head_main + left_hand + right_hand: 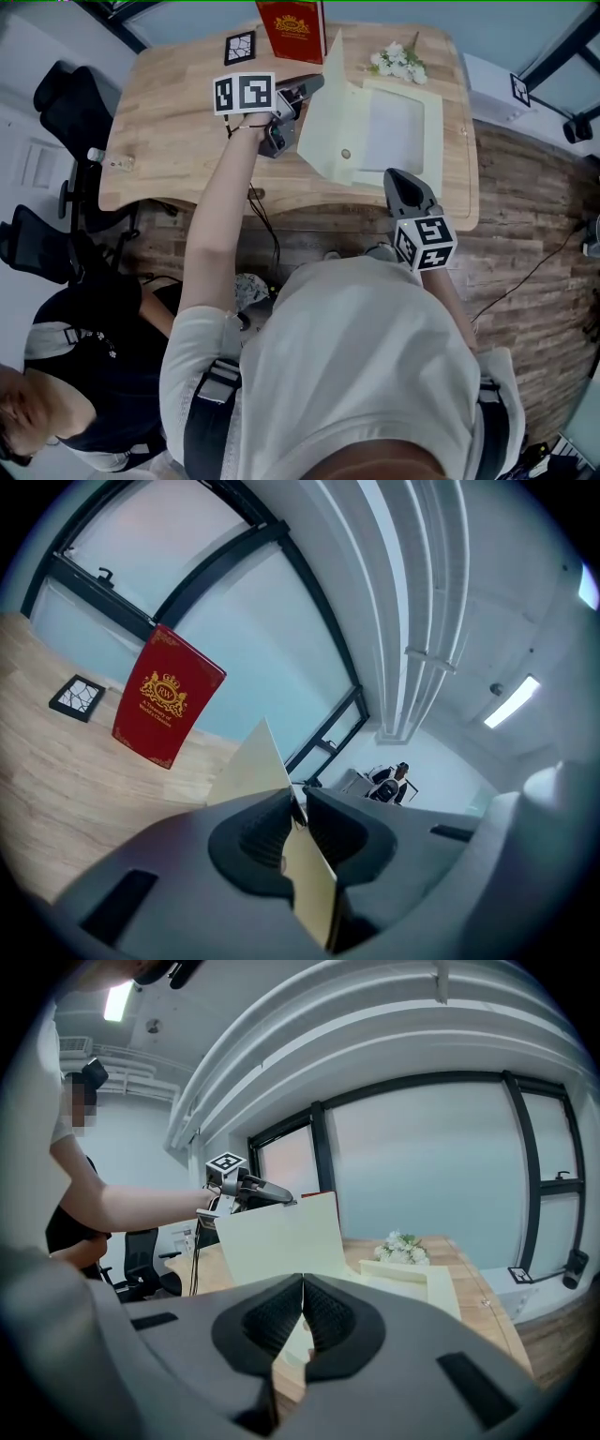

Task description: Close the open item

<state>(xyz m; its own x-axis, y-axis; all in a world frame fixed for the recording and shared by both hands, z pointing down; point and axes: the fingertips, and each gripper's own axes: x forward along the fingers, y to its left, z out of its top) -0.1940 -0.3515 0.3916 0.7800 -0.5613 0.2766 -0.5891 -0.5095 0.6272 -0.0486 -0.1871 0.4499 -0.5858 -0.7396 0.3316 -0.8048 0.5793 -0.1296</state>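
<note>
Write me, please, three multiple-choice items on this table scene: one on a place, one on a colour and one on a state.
1. Where do the white flowers lie?
A) on the table, beyond the box
B) inside the box
C) on the floor

2. What colour is the upright book?
A) green
B) red
C) blue

3. How does the box's lid stand?
A) flat and shut
B) taken off, lying on the floor
C) raised, pinched by the left gripper

Answers:
1 A: the head view shows the flowers on the wood past the box's far side.
2 B: its cover is red with gold print.
3 C: the lid stands up, its edge between that gripper's closed jaws.
</note>
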